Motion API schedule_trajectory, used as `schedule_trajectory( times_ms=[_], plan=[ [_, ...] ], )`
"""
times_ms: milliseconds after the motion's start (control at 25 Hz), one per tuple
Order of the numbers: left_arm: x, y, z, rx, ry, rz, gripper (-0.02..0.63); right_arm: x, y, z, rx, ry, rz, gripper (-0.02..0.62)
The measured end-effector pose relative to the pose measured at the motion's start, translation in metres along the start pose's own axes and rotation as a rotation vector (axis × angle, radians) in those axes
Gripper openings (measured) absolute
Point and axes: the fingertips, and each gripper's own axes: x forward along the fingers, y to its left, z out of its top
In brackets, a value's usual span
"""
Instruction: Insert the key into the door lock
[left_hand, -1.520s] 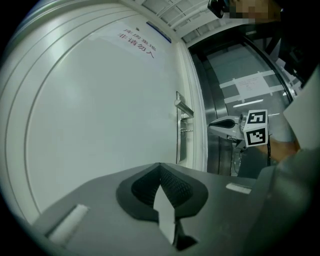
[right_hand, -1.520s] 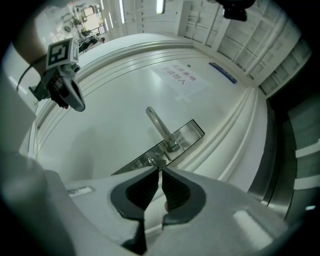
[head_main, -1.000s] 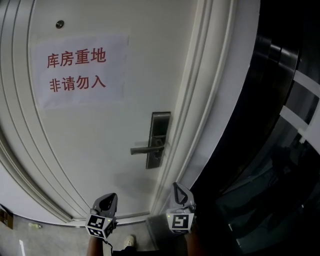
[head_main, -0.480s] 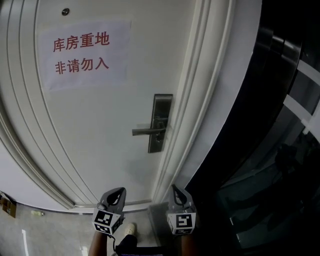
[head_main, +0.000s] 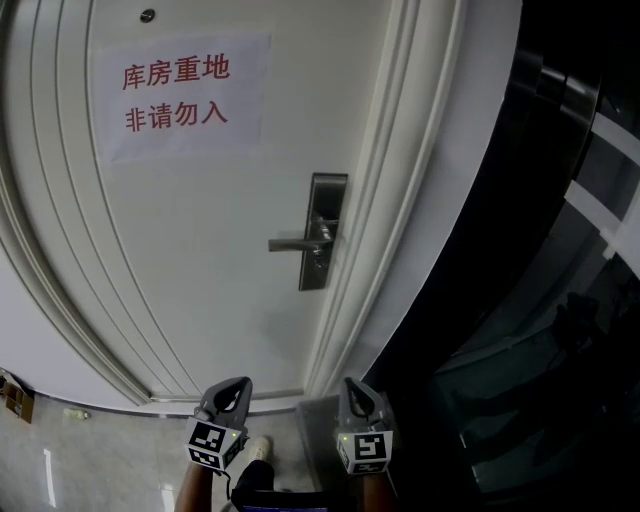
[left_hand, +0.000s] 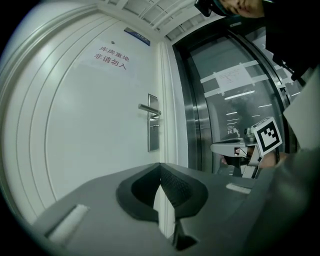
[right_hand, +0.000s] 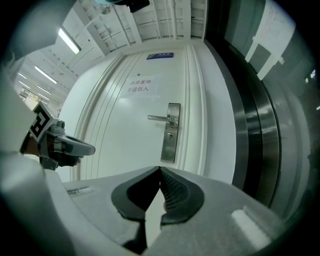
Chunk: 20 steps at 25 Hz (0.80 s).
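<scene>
The door lock (head_main: 322, 232) is a steel plate with a lever handle (head_main: 295, 244) on a white door (head_main: 200, 250); it also shows in the left gripper view (left_hand: 153, 123) and the right gripper view (right_hand: 171, 132). Both grippers are held low in front of the door, well short of the lock and pointing level at it. My left gripper (head_main: 233, 388) (left_hand: 160, 167) has its jaws together and nothing in them. The jaws of my right gripper (head_main: 354, 388) (right_hand: 160, 170) are closed too. Deep between its pads sits a small pale bit that I cannot identify. No key shows clearly.
A paper sign (head_main: 180, 95) with red characters hangs on the door above the lock. Ribbed door frame moulding (head_main: 400, 200) runs just right of the lock, then a dark glass partition (head_main: 560, 250) with steel posts. A shoe (head_main: 258, 452) and pale floor tiles (head_main: 60, 460) lie below.
The lock and sign have slid up and to the right in the head view. Both grippers have sunk slightly in the picture, the left shifting a little rightward. Both stay closed.
</scene>
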Motion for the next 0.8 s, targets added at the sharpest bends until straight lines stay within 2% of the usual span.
schedule_trajectory(
  times_ms=[800],
  plan=[
    [-0.039,-0.023,-0.026,-0.017,0.033,0.029,0.002,-0.036,0.022,-0.017,0.02,-0.002,0.059,0.003]
  ],
)
